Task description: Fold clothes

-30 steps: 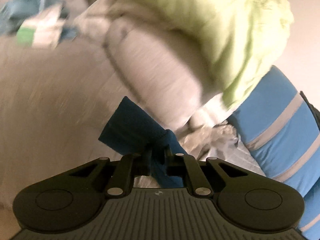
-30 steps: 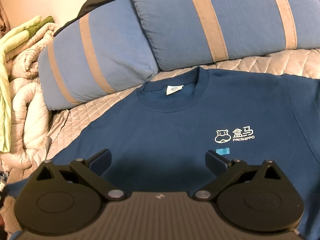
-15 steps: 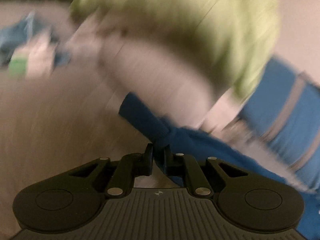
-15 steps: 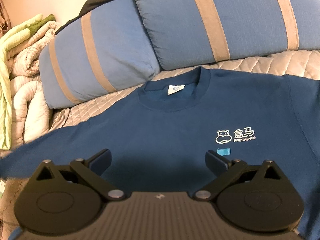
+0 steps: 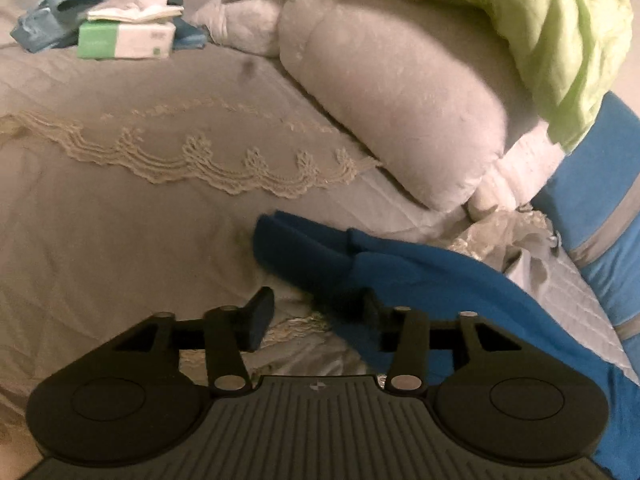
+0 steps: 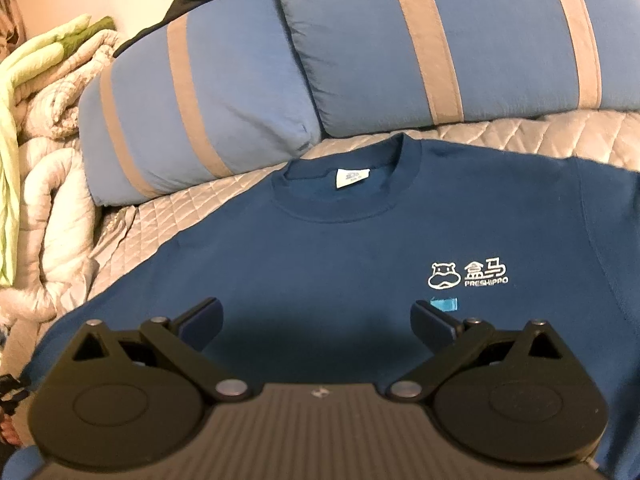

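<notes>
Left gripper: your jaws have just been opening. Nothing is squeezed now, and the sleeve lies on the bed by the right finger.
Right gripper: wide open, holding nothing, low over the shirt's chest.
Blue shirt: flat on the bedspread, front up, collar toward the striped pillows.
Watch out: the sleeve looks bunched. If you fold it like this, it may go lumpy.
Also: the quilt pile sits close, so a wide swing could snag it.
</notes>
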The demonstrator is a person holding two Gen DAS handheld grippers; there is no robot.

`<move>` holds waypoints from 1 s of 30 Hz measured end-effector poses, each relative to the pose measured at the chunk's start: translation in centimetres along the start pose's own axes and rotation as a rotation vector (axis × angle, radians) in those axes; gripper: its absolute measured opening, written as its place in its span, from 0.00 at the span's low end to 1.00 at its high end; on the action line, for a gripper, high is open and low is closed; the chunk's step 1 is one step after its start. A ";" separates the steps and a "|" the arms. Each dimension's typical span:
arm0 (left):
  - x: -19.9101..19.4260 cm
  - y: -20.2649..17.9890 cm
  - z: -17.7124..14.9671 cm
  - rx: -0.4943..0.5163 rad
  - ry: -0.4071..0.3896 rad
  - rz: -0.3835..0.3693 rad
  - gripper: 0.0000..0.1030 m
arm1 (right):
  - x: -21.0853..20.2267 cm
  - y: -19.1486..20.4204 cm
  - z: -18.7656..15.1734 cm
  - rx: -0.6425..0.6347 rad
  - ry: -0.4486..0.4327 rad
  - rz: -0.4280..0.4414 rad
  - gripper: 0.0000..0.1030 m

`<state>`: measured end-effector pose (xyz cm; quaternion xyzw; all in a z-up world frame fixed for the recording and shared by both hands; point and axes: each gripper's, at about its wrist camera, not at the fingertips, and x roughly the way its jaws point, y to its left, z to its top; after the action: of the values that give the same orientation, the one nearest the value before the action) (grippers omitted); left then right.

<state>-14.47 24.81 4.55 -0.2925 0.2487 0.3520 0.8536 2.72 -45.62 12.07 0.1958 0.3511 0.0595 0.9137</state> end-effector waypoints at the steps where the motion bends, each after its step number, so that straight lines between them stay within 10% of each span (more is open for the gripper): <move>1: -0.4 0.2 0.1 -0.002 -0.005 -0.009 0.46 | -0.1 0.2 0.0 -0.013 -0.007 -0.008 1.00; 21: -2.5 5.5 -0.7 -0.327 -0.020 -0.294 0.60 | -3.8 13.2 -3.2 -0.631 -0.147 0.124 1.00; 30: 2.3 8.4 -2.7 -0.676 0.037 -0.412 0.57 | -1.4 12.4 -5.0 -0.543 -0.074 0.209 1.00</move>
<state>-19.89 28.84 -1.52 -0.6070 0.0704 0.2302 0.7573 -1.29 -32.99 14.48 -0.0189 0.2667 0.2378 0.9338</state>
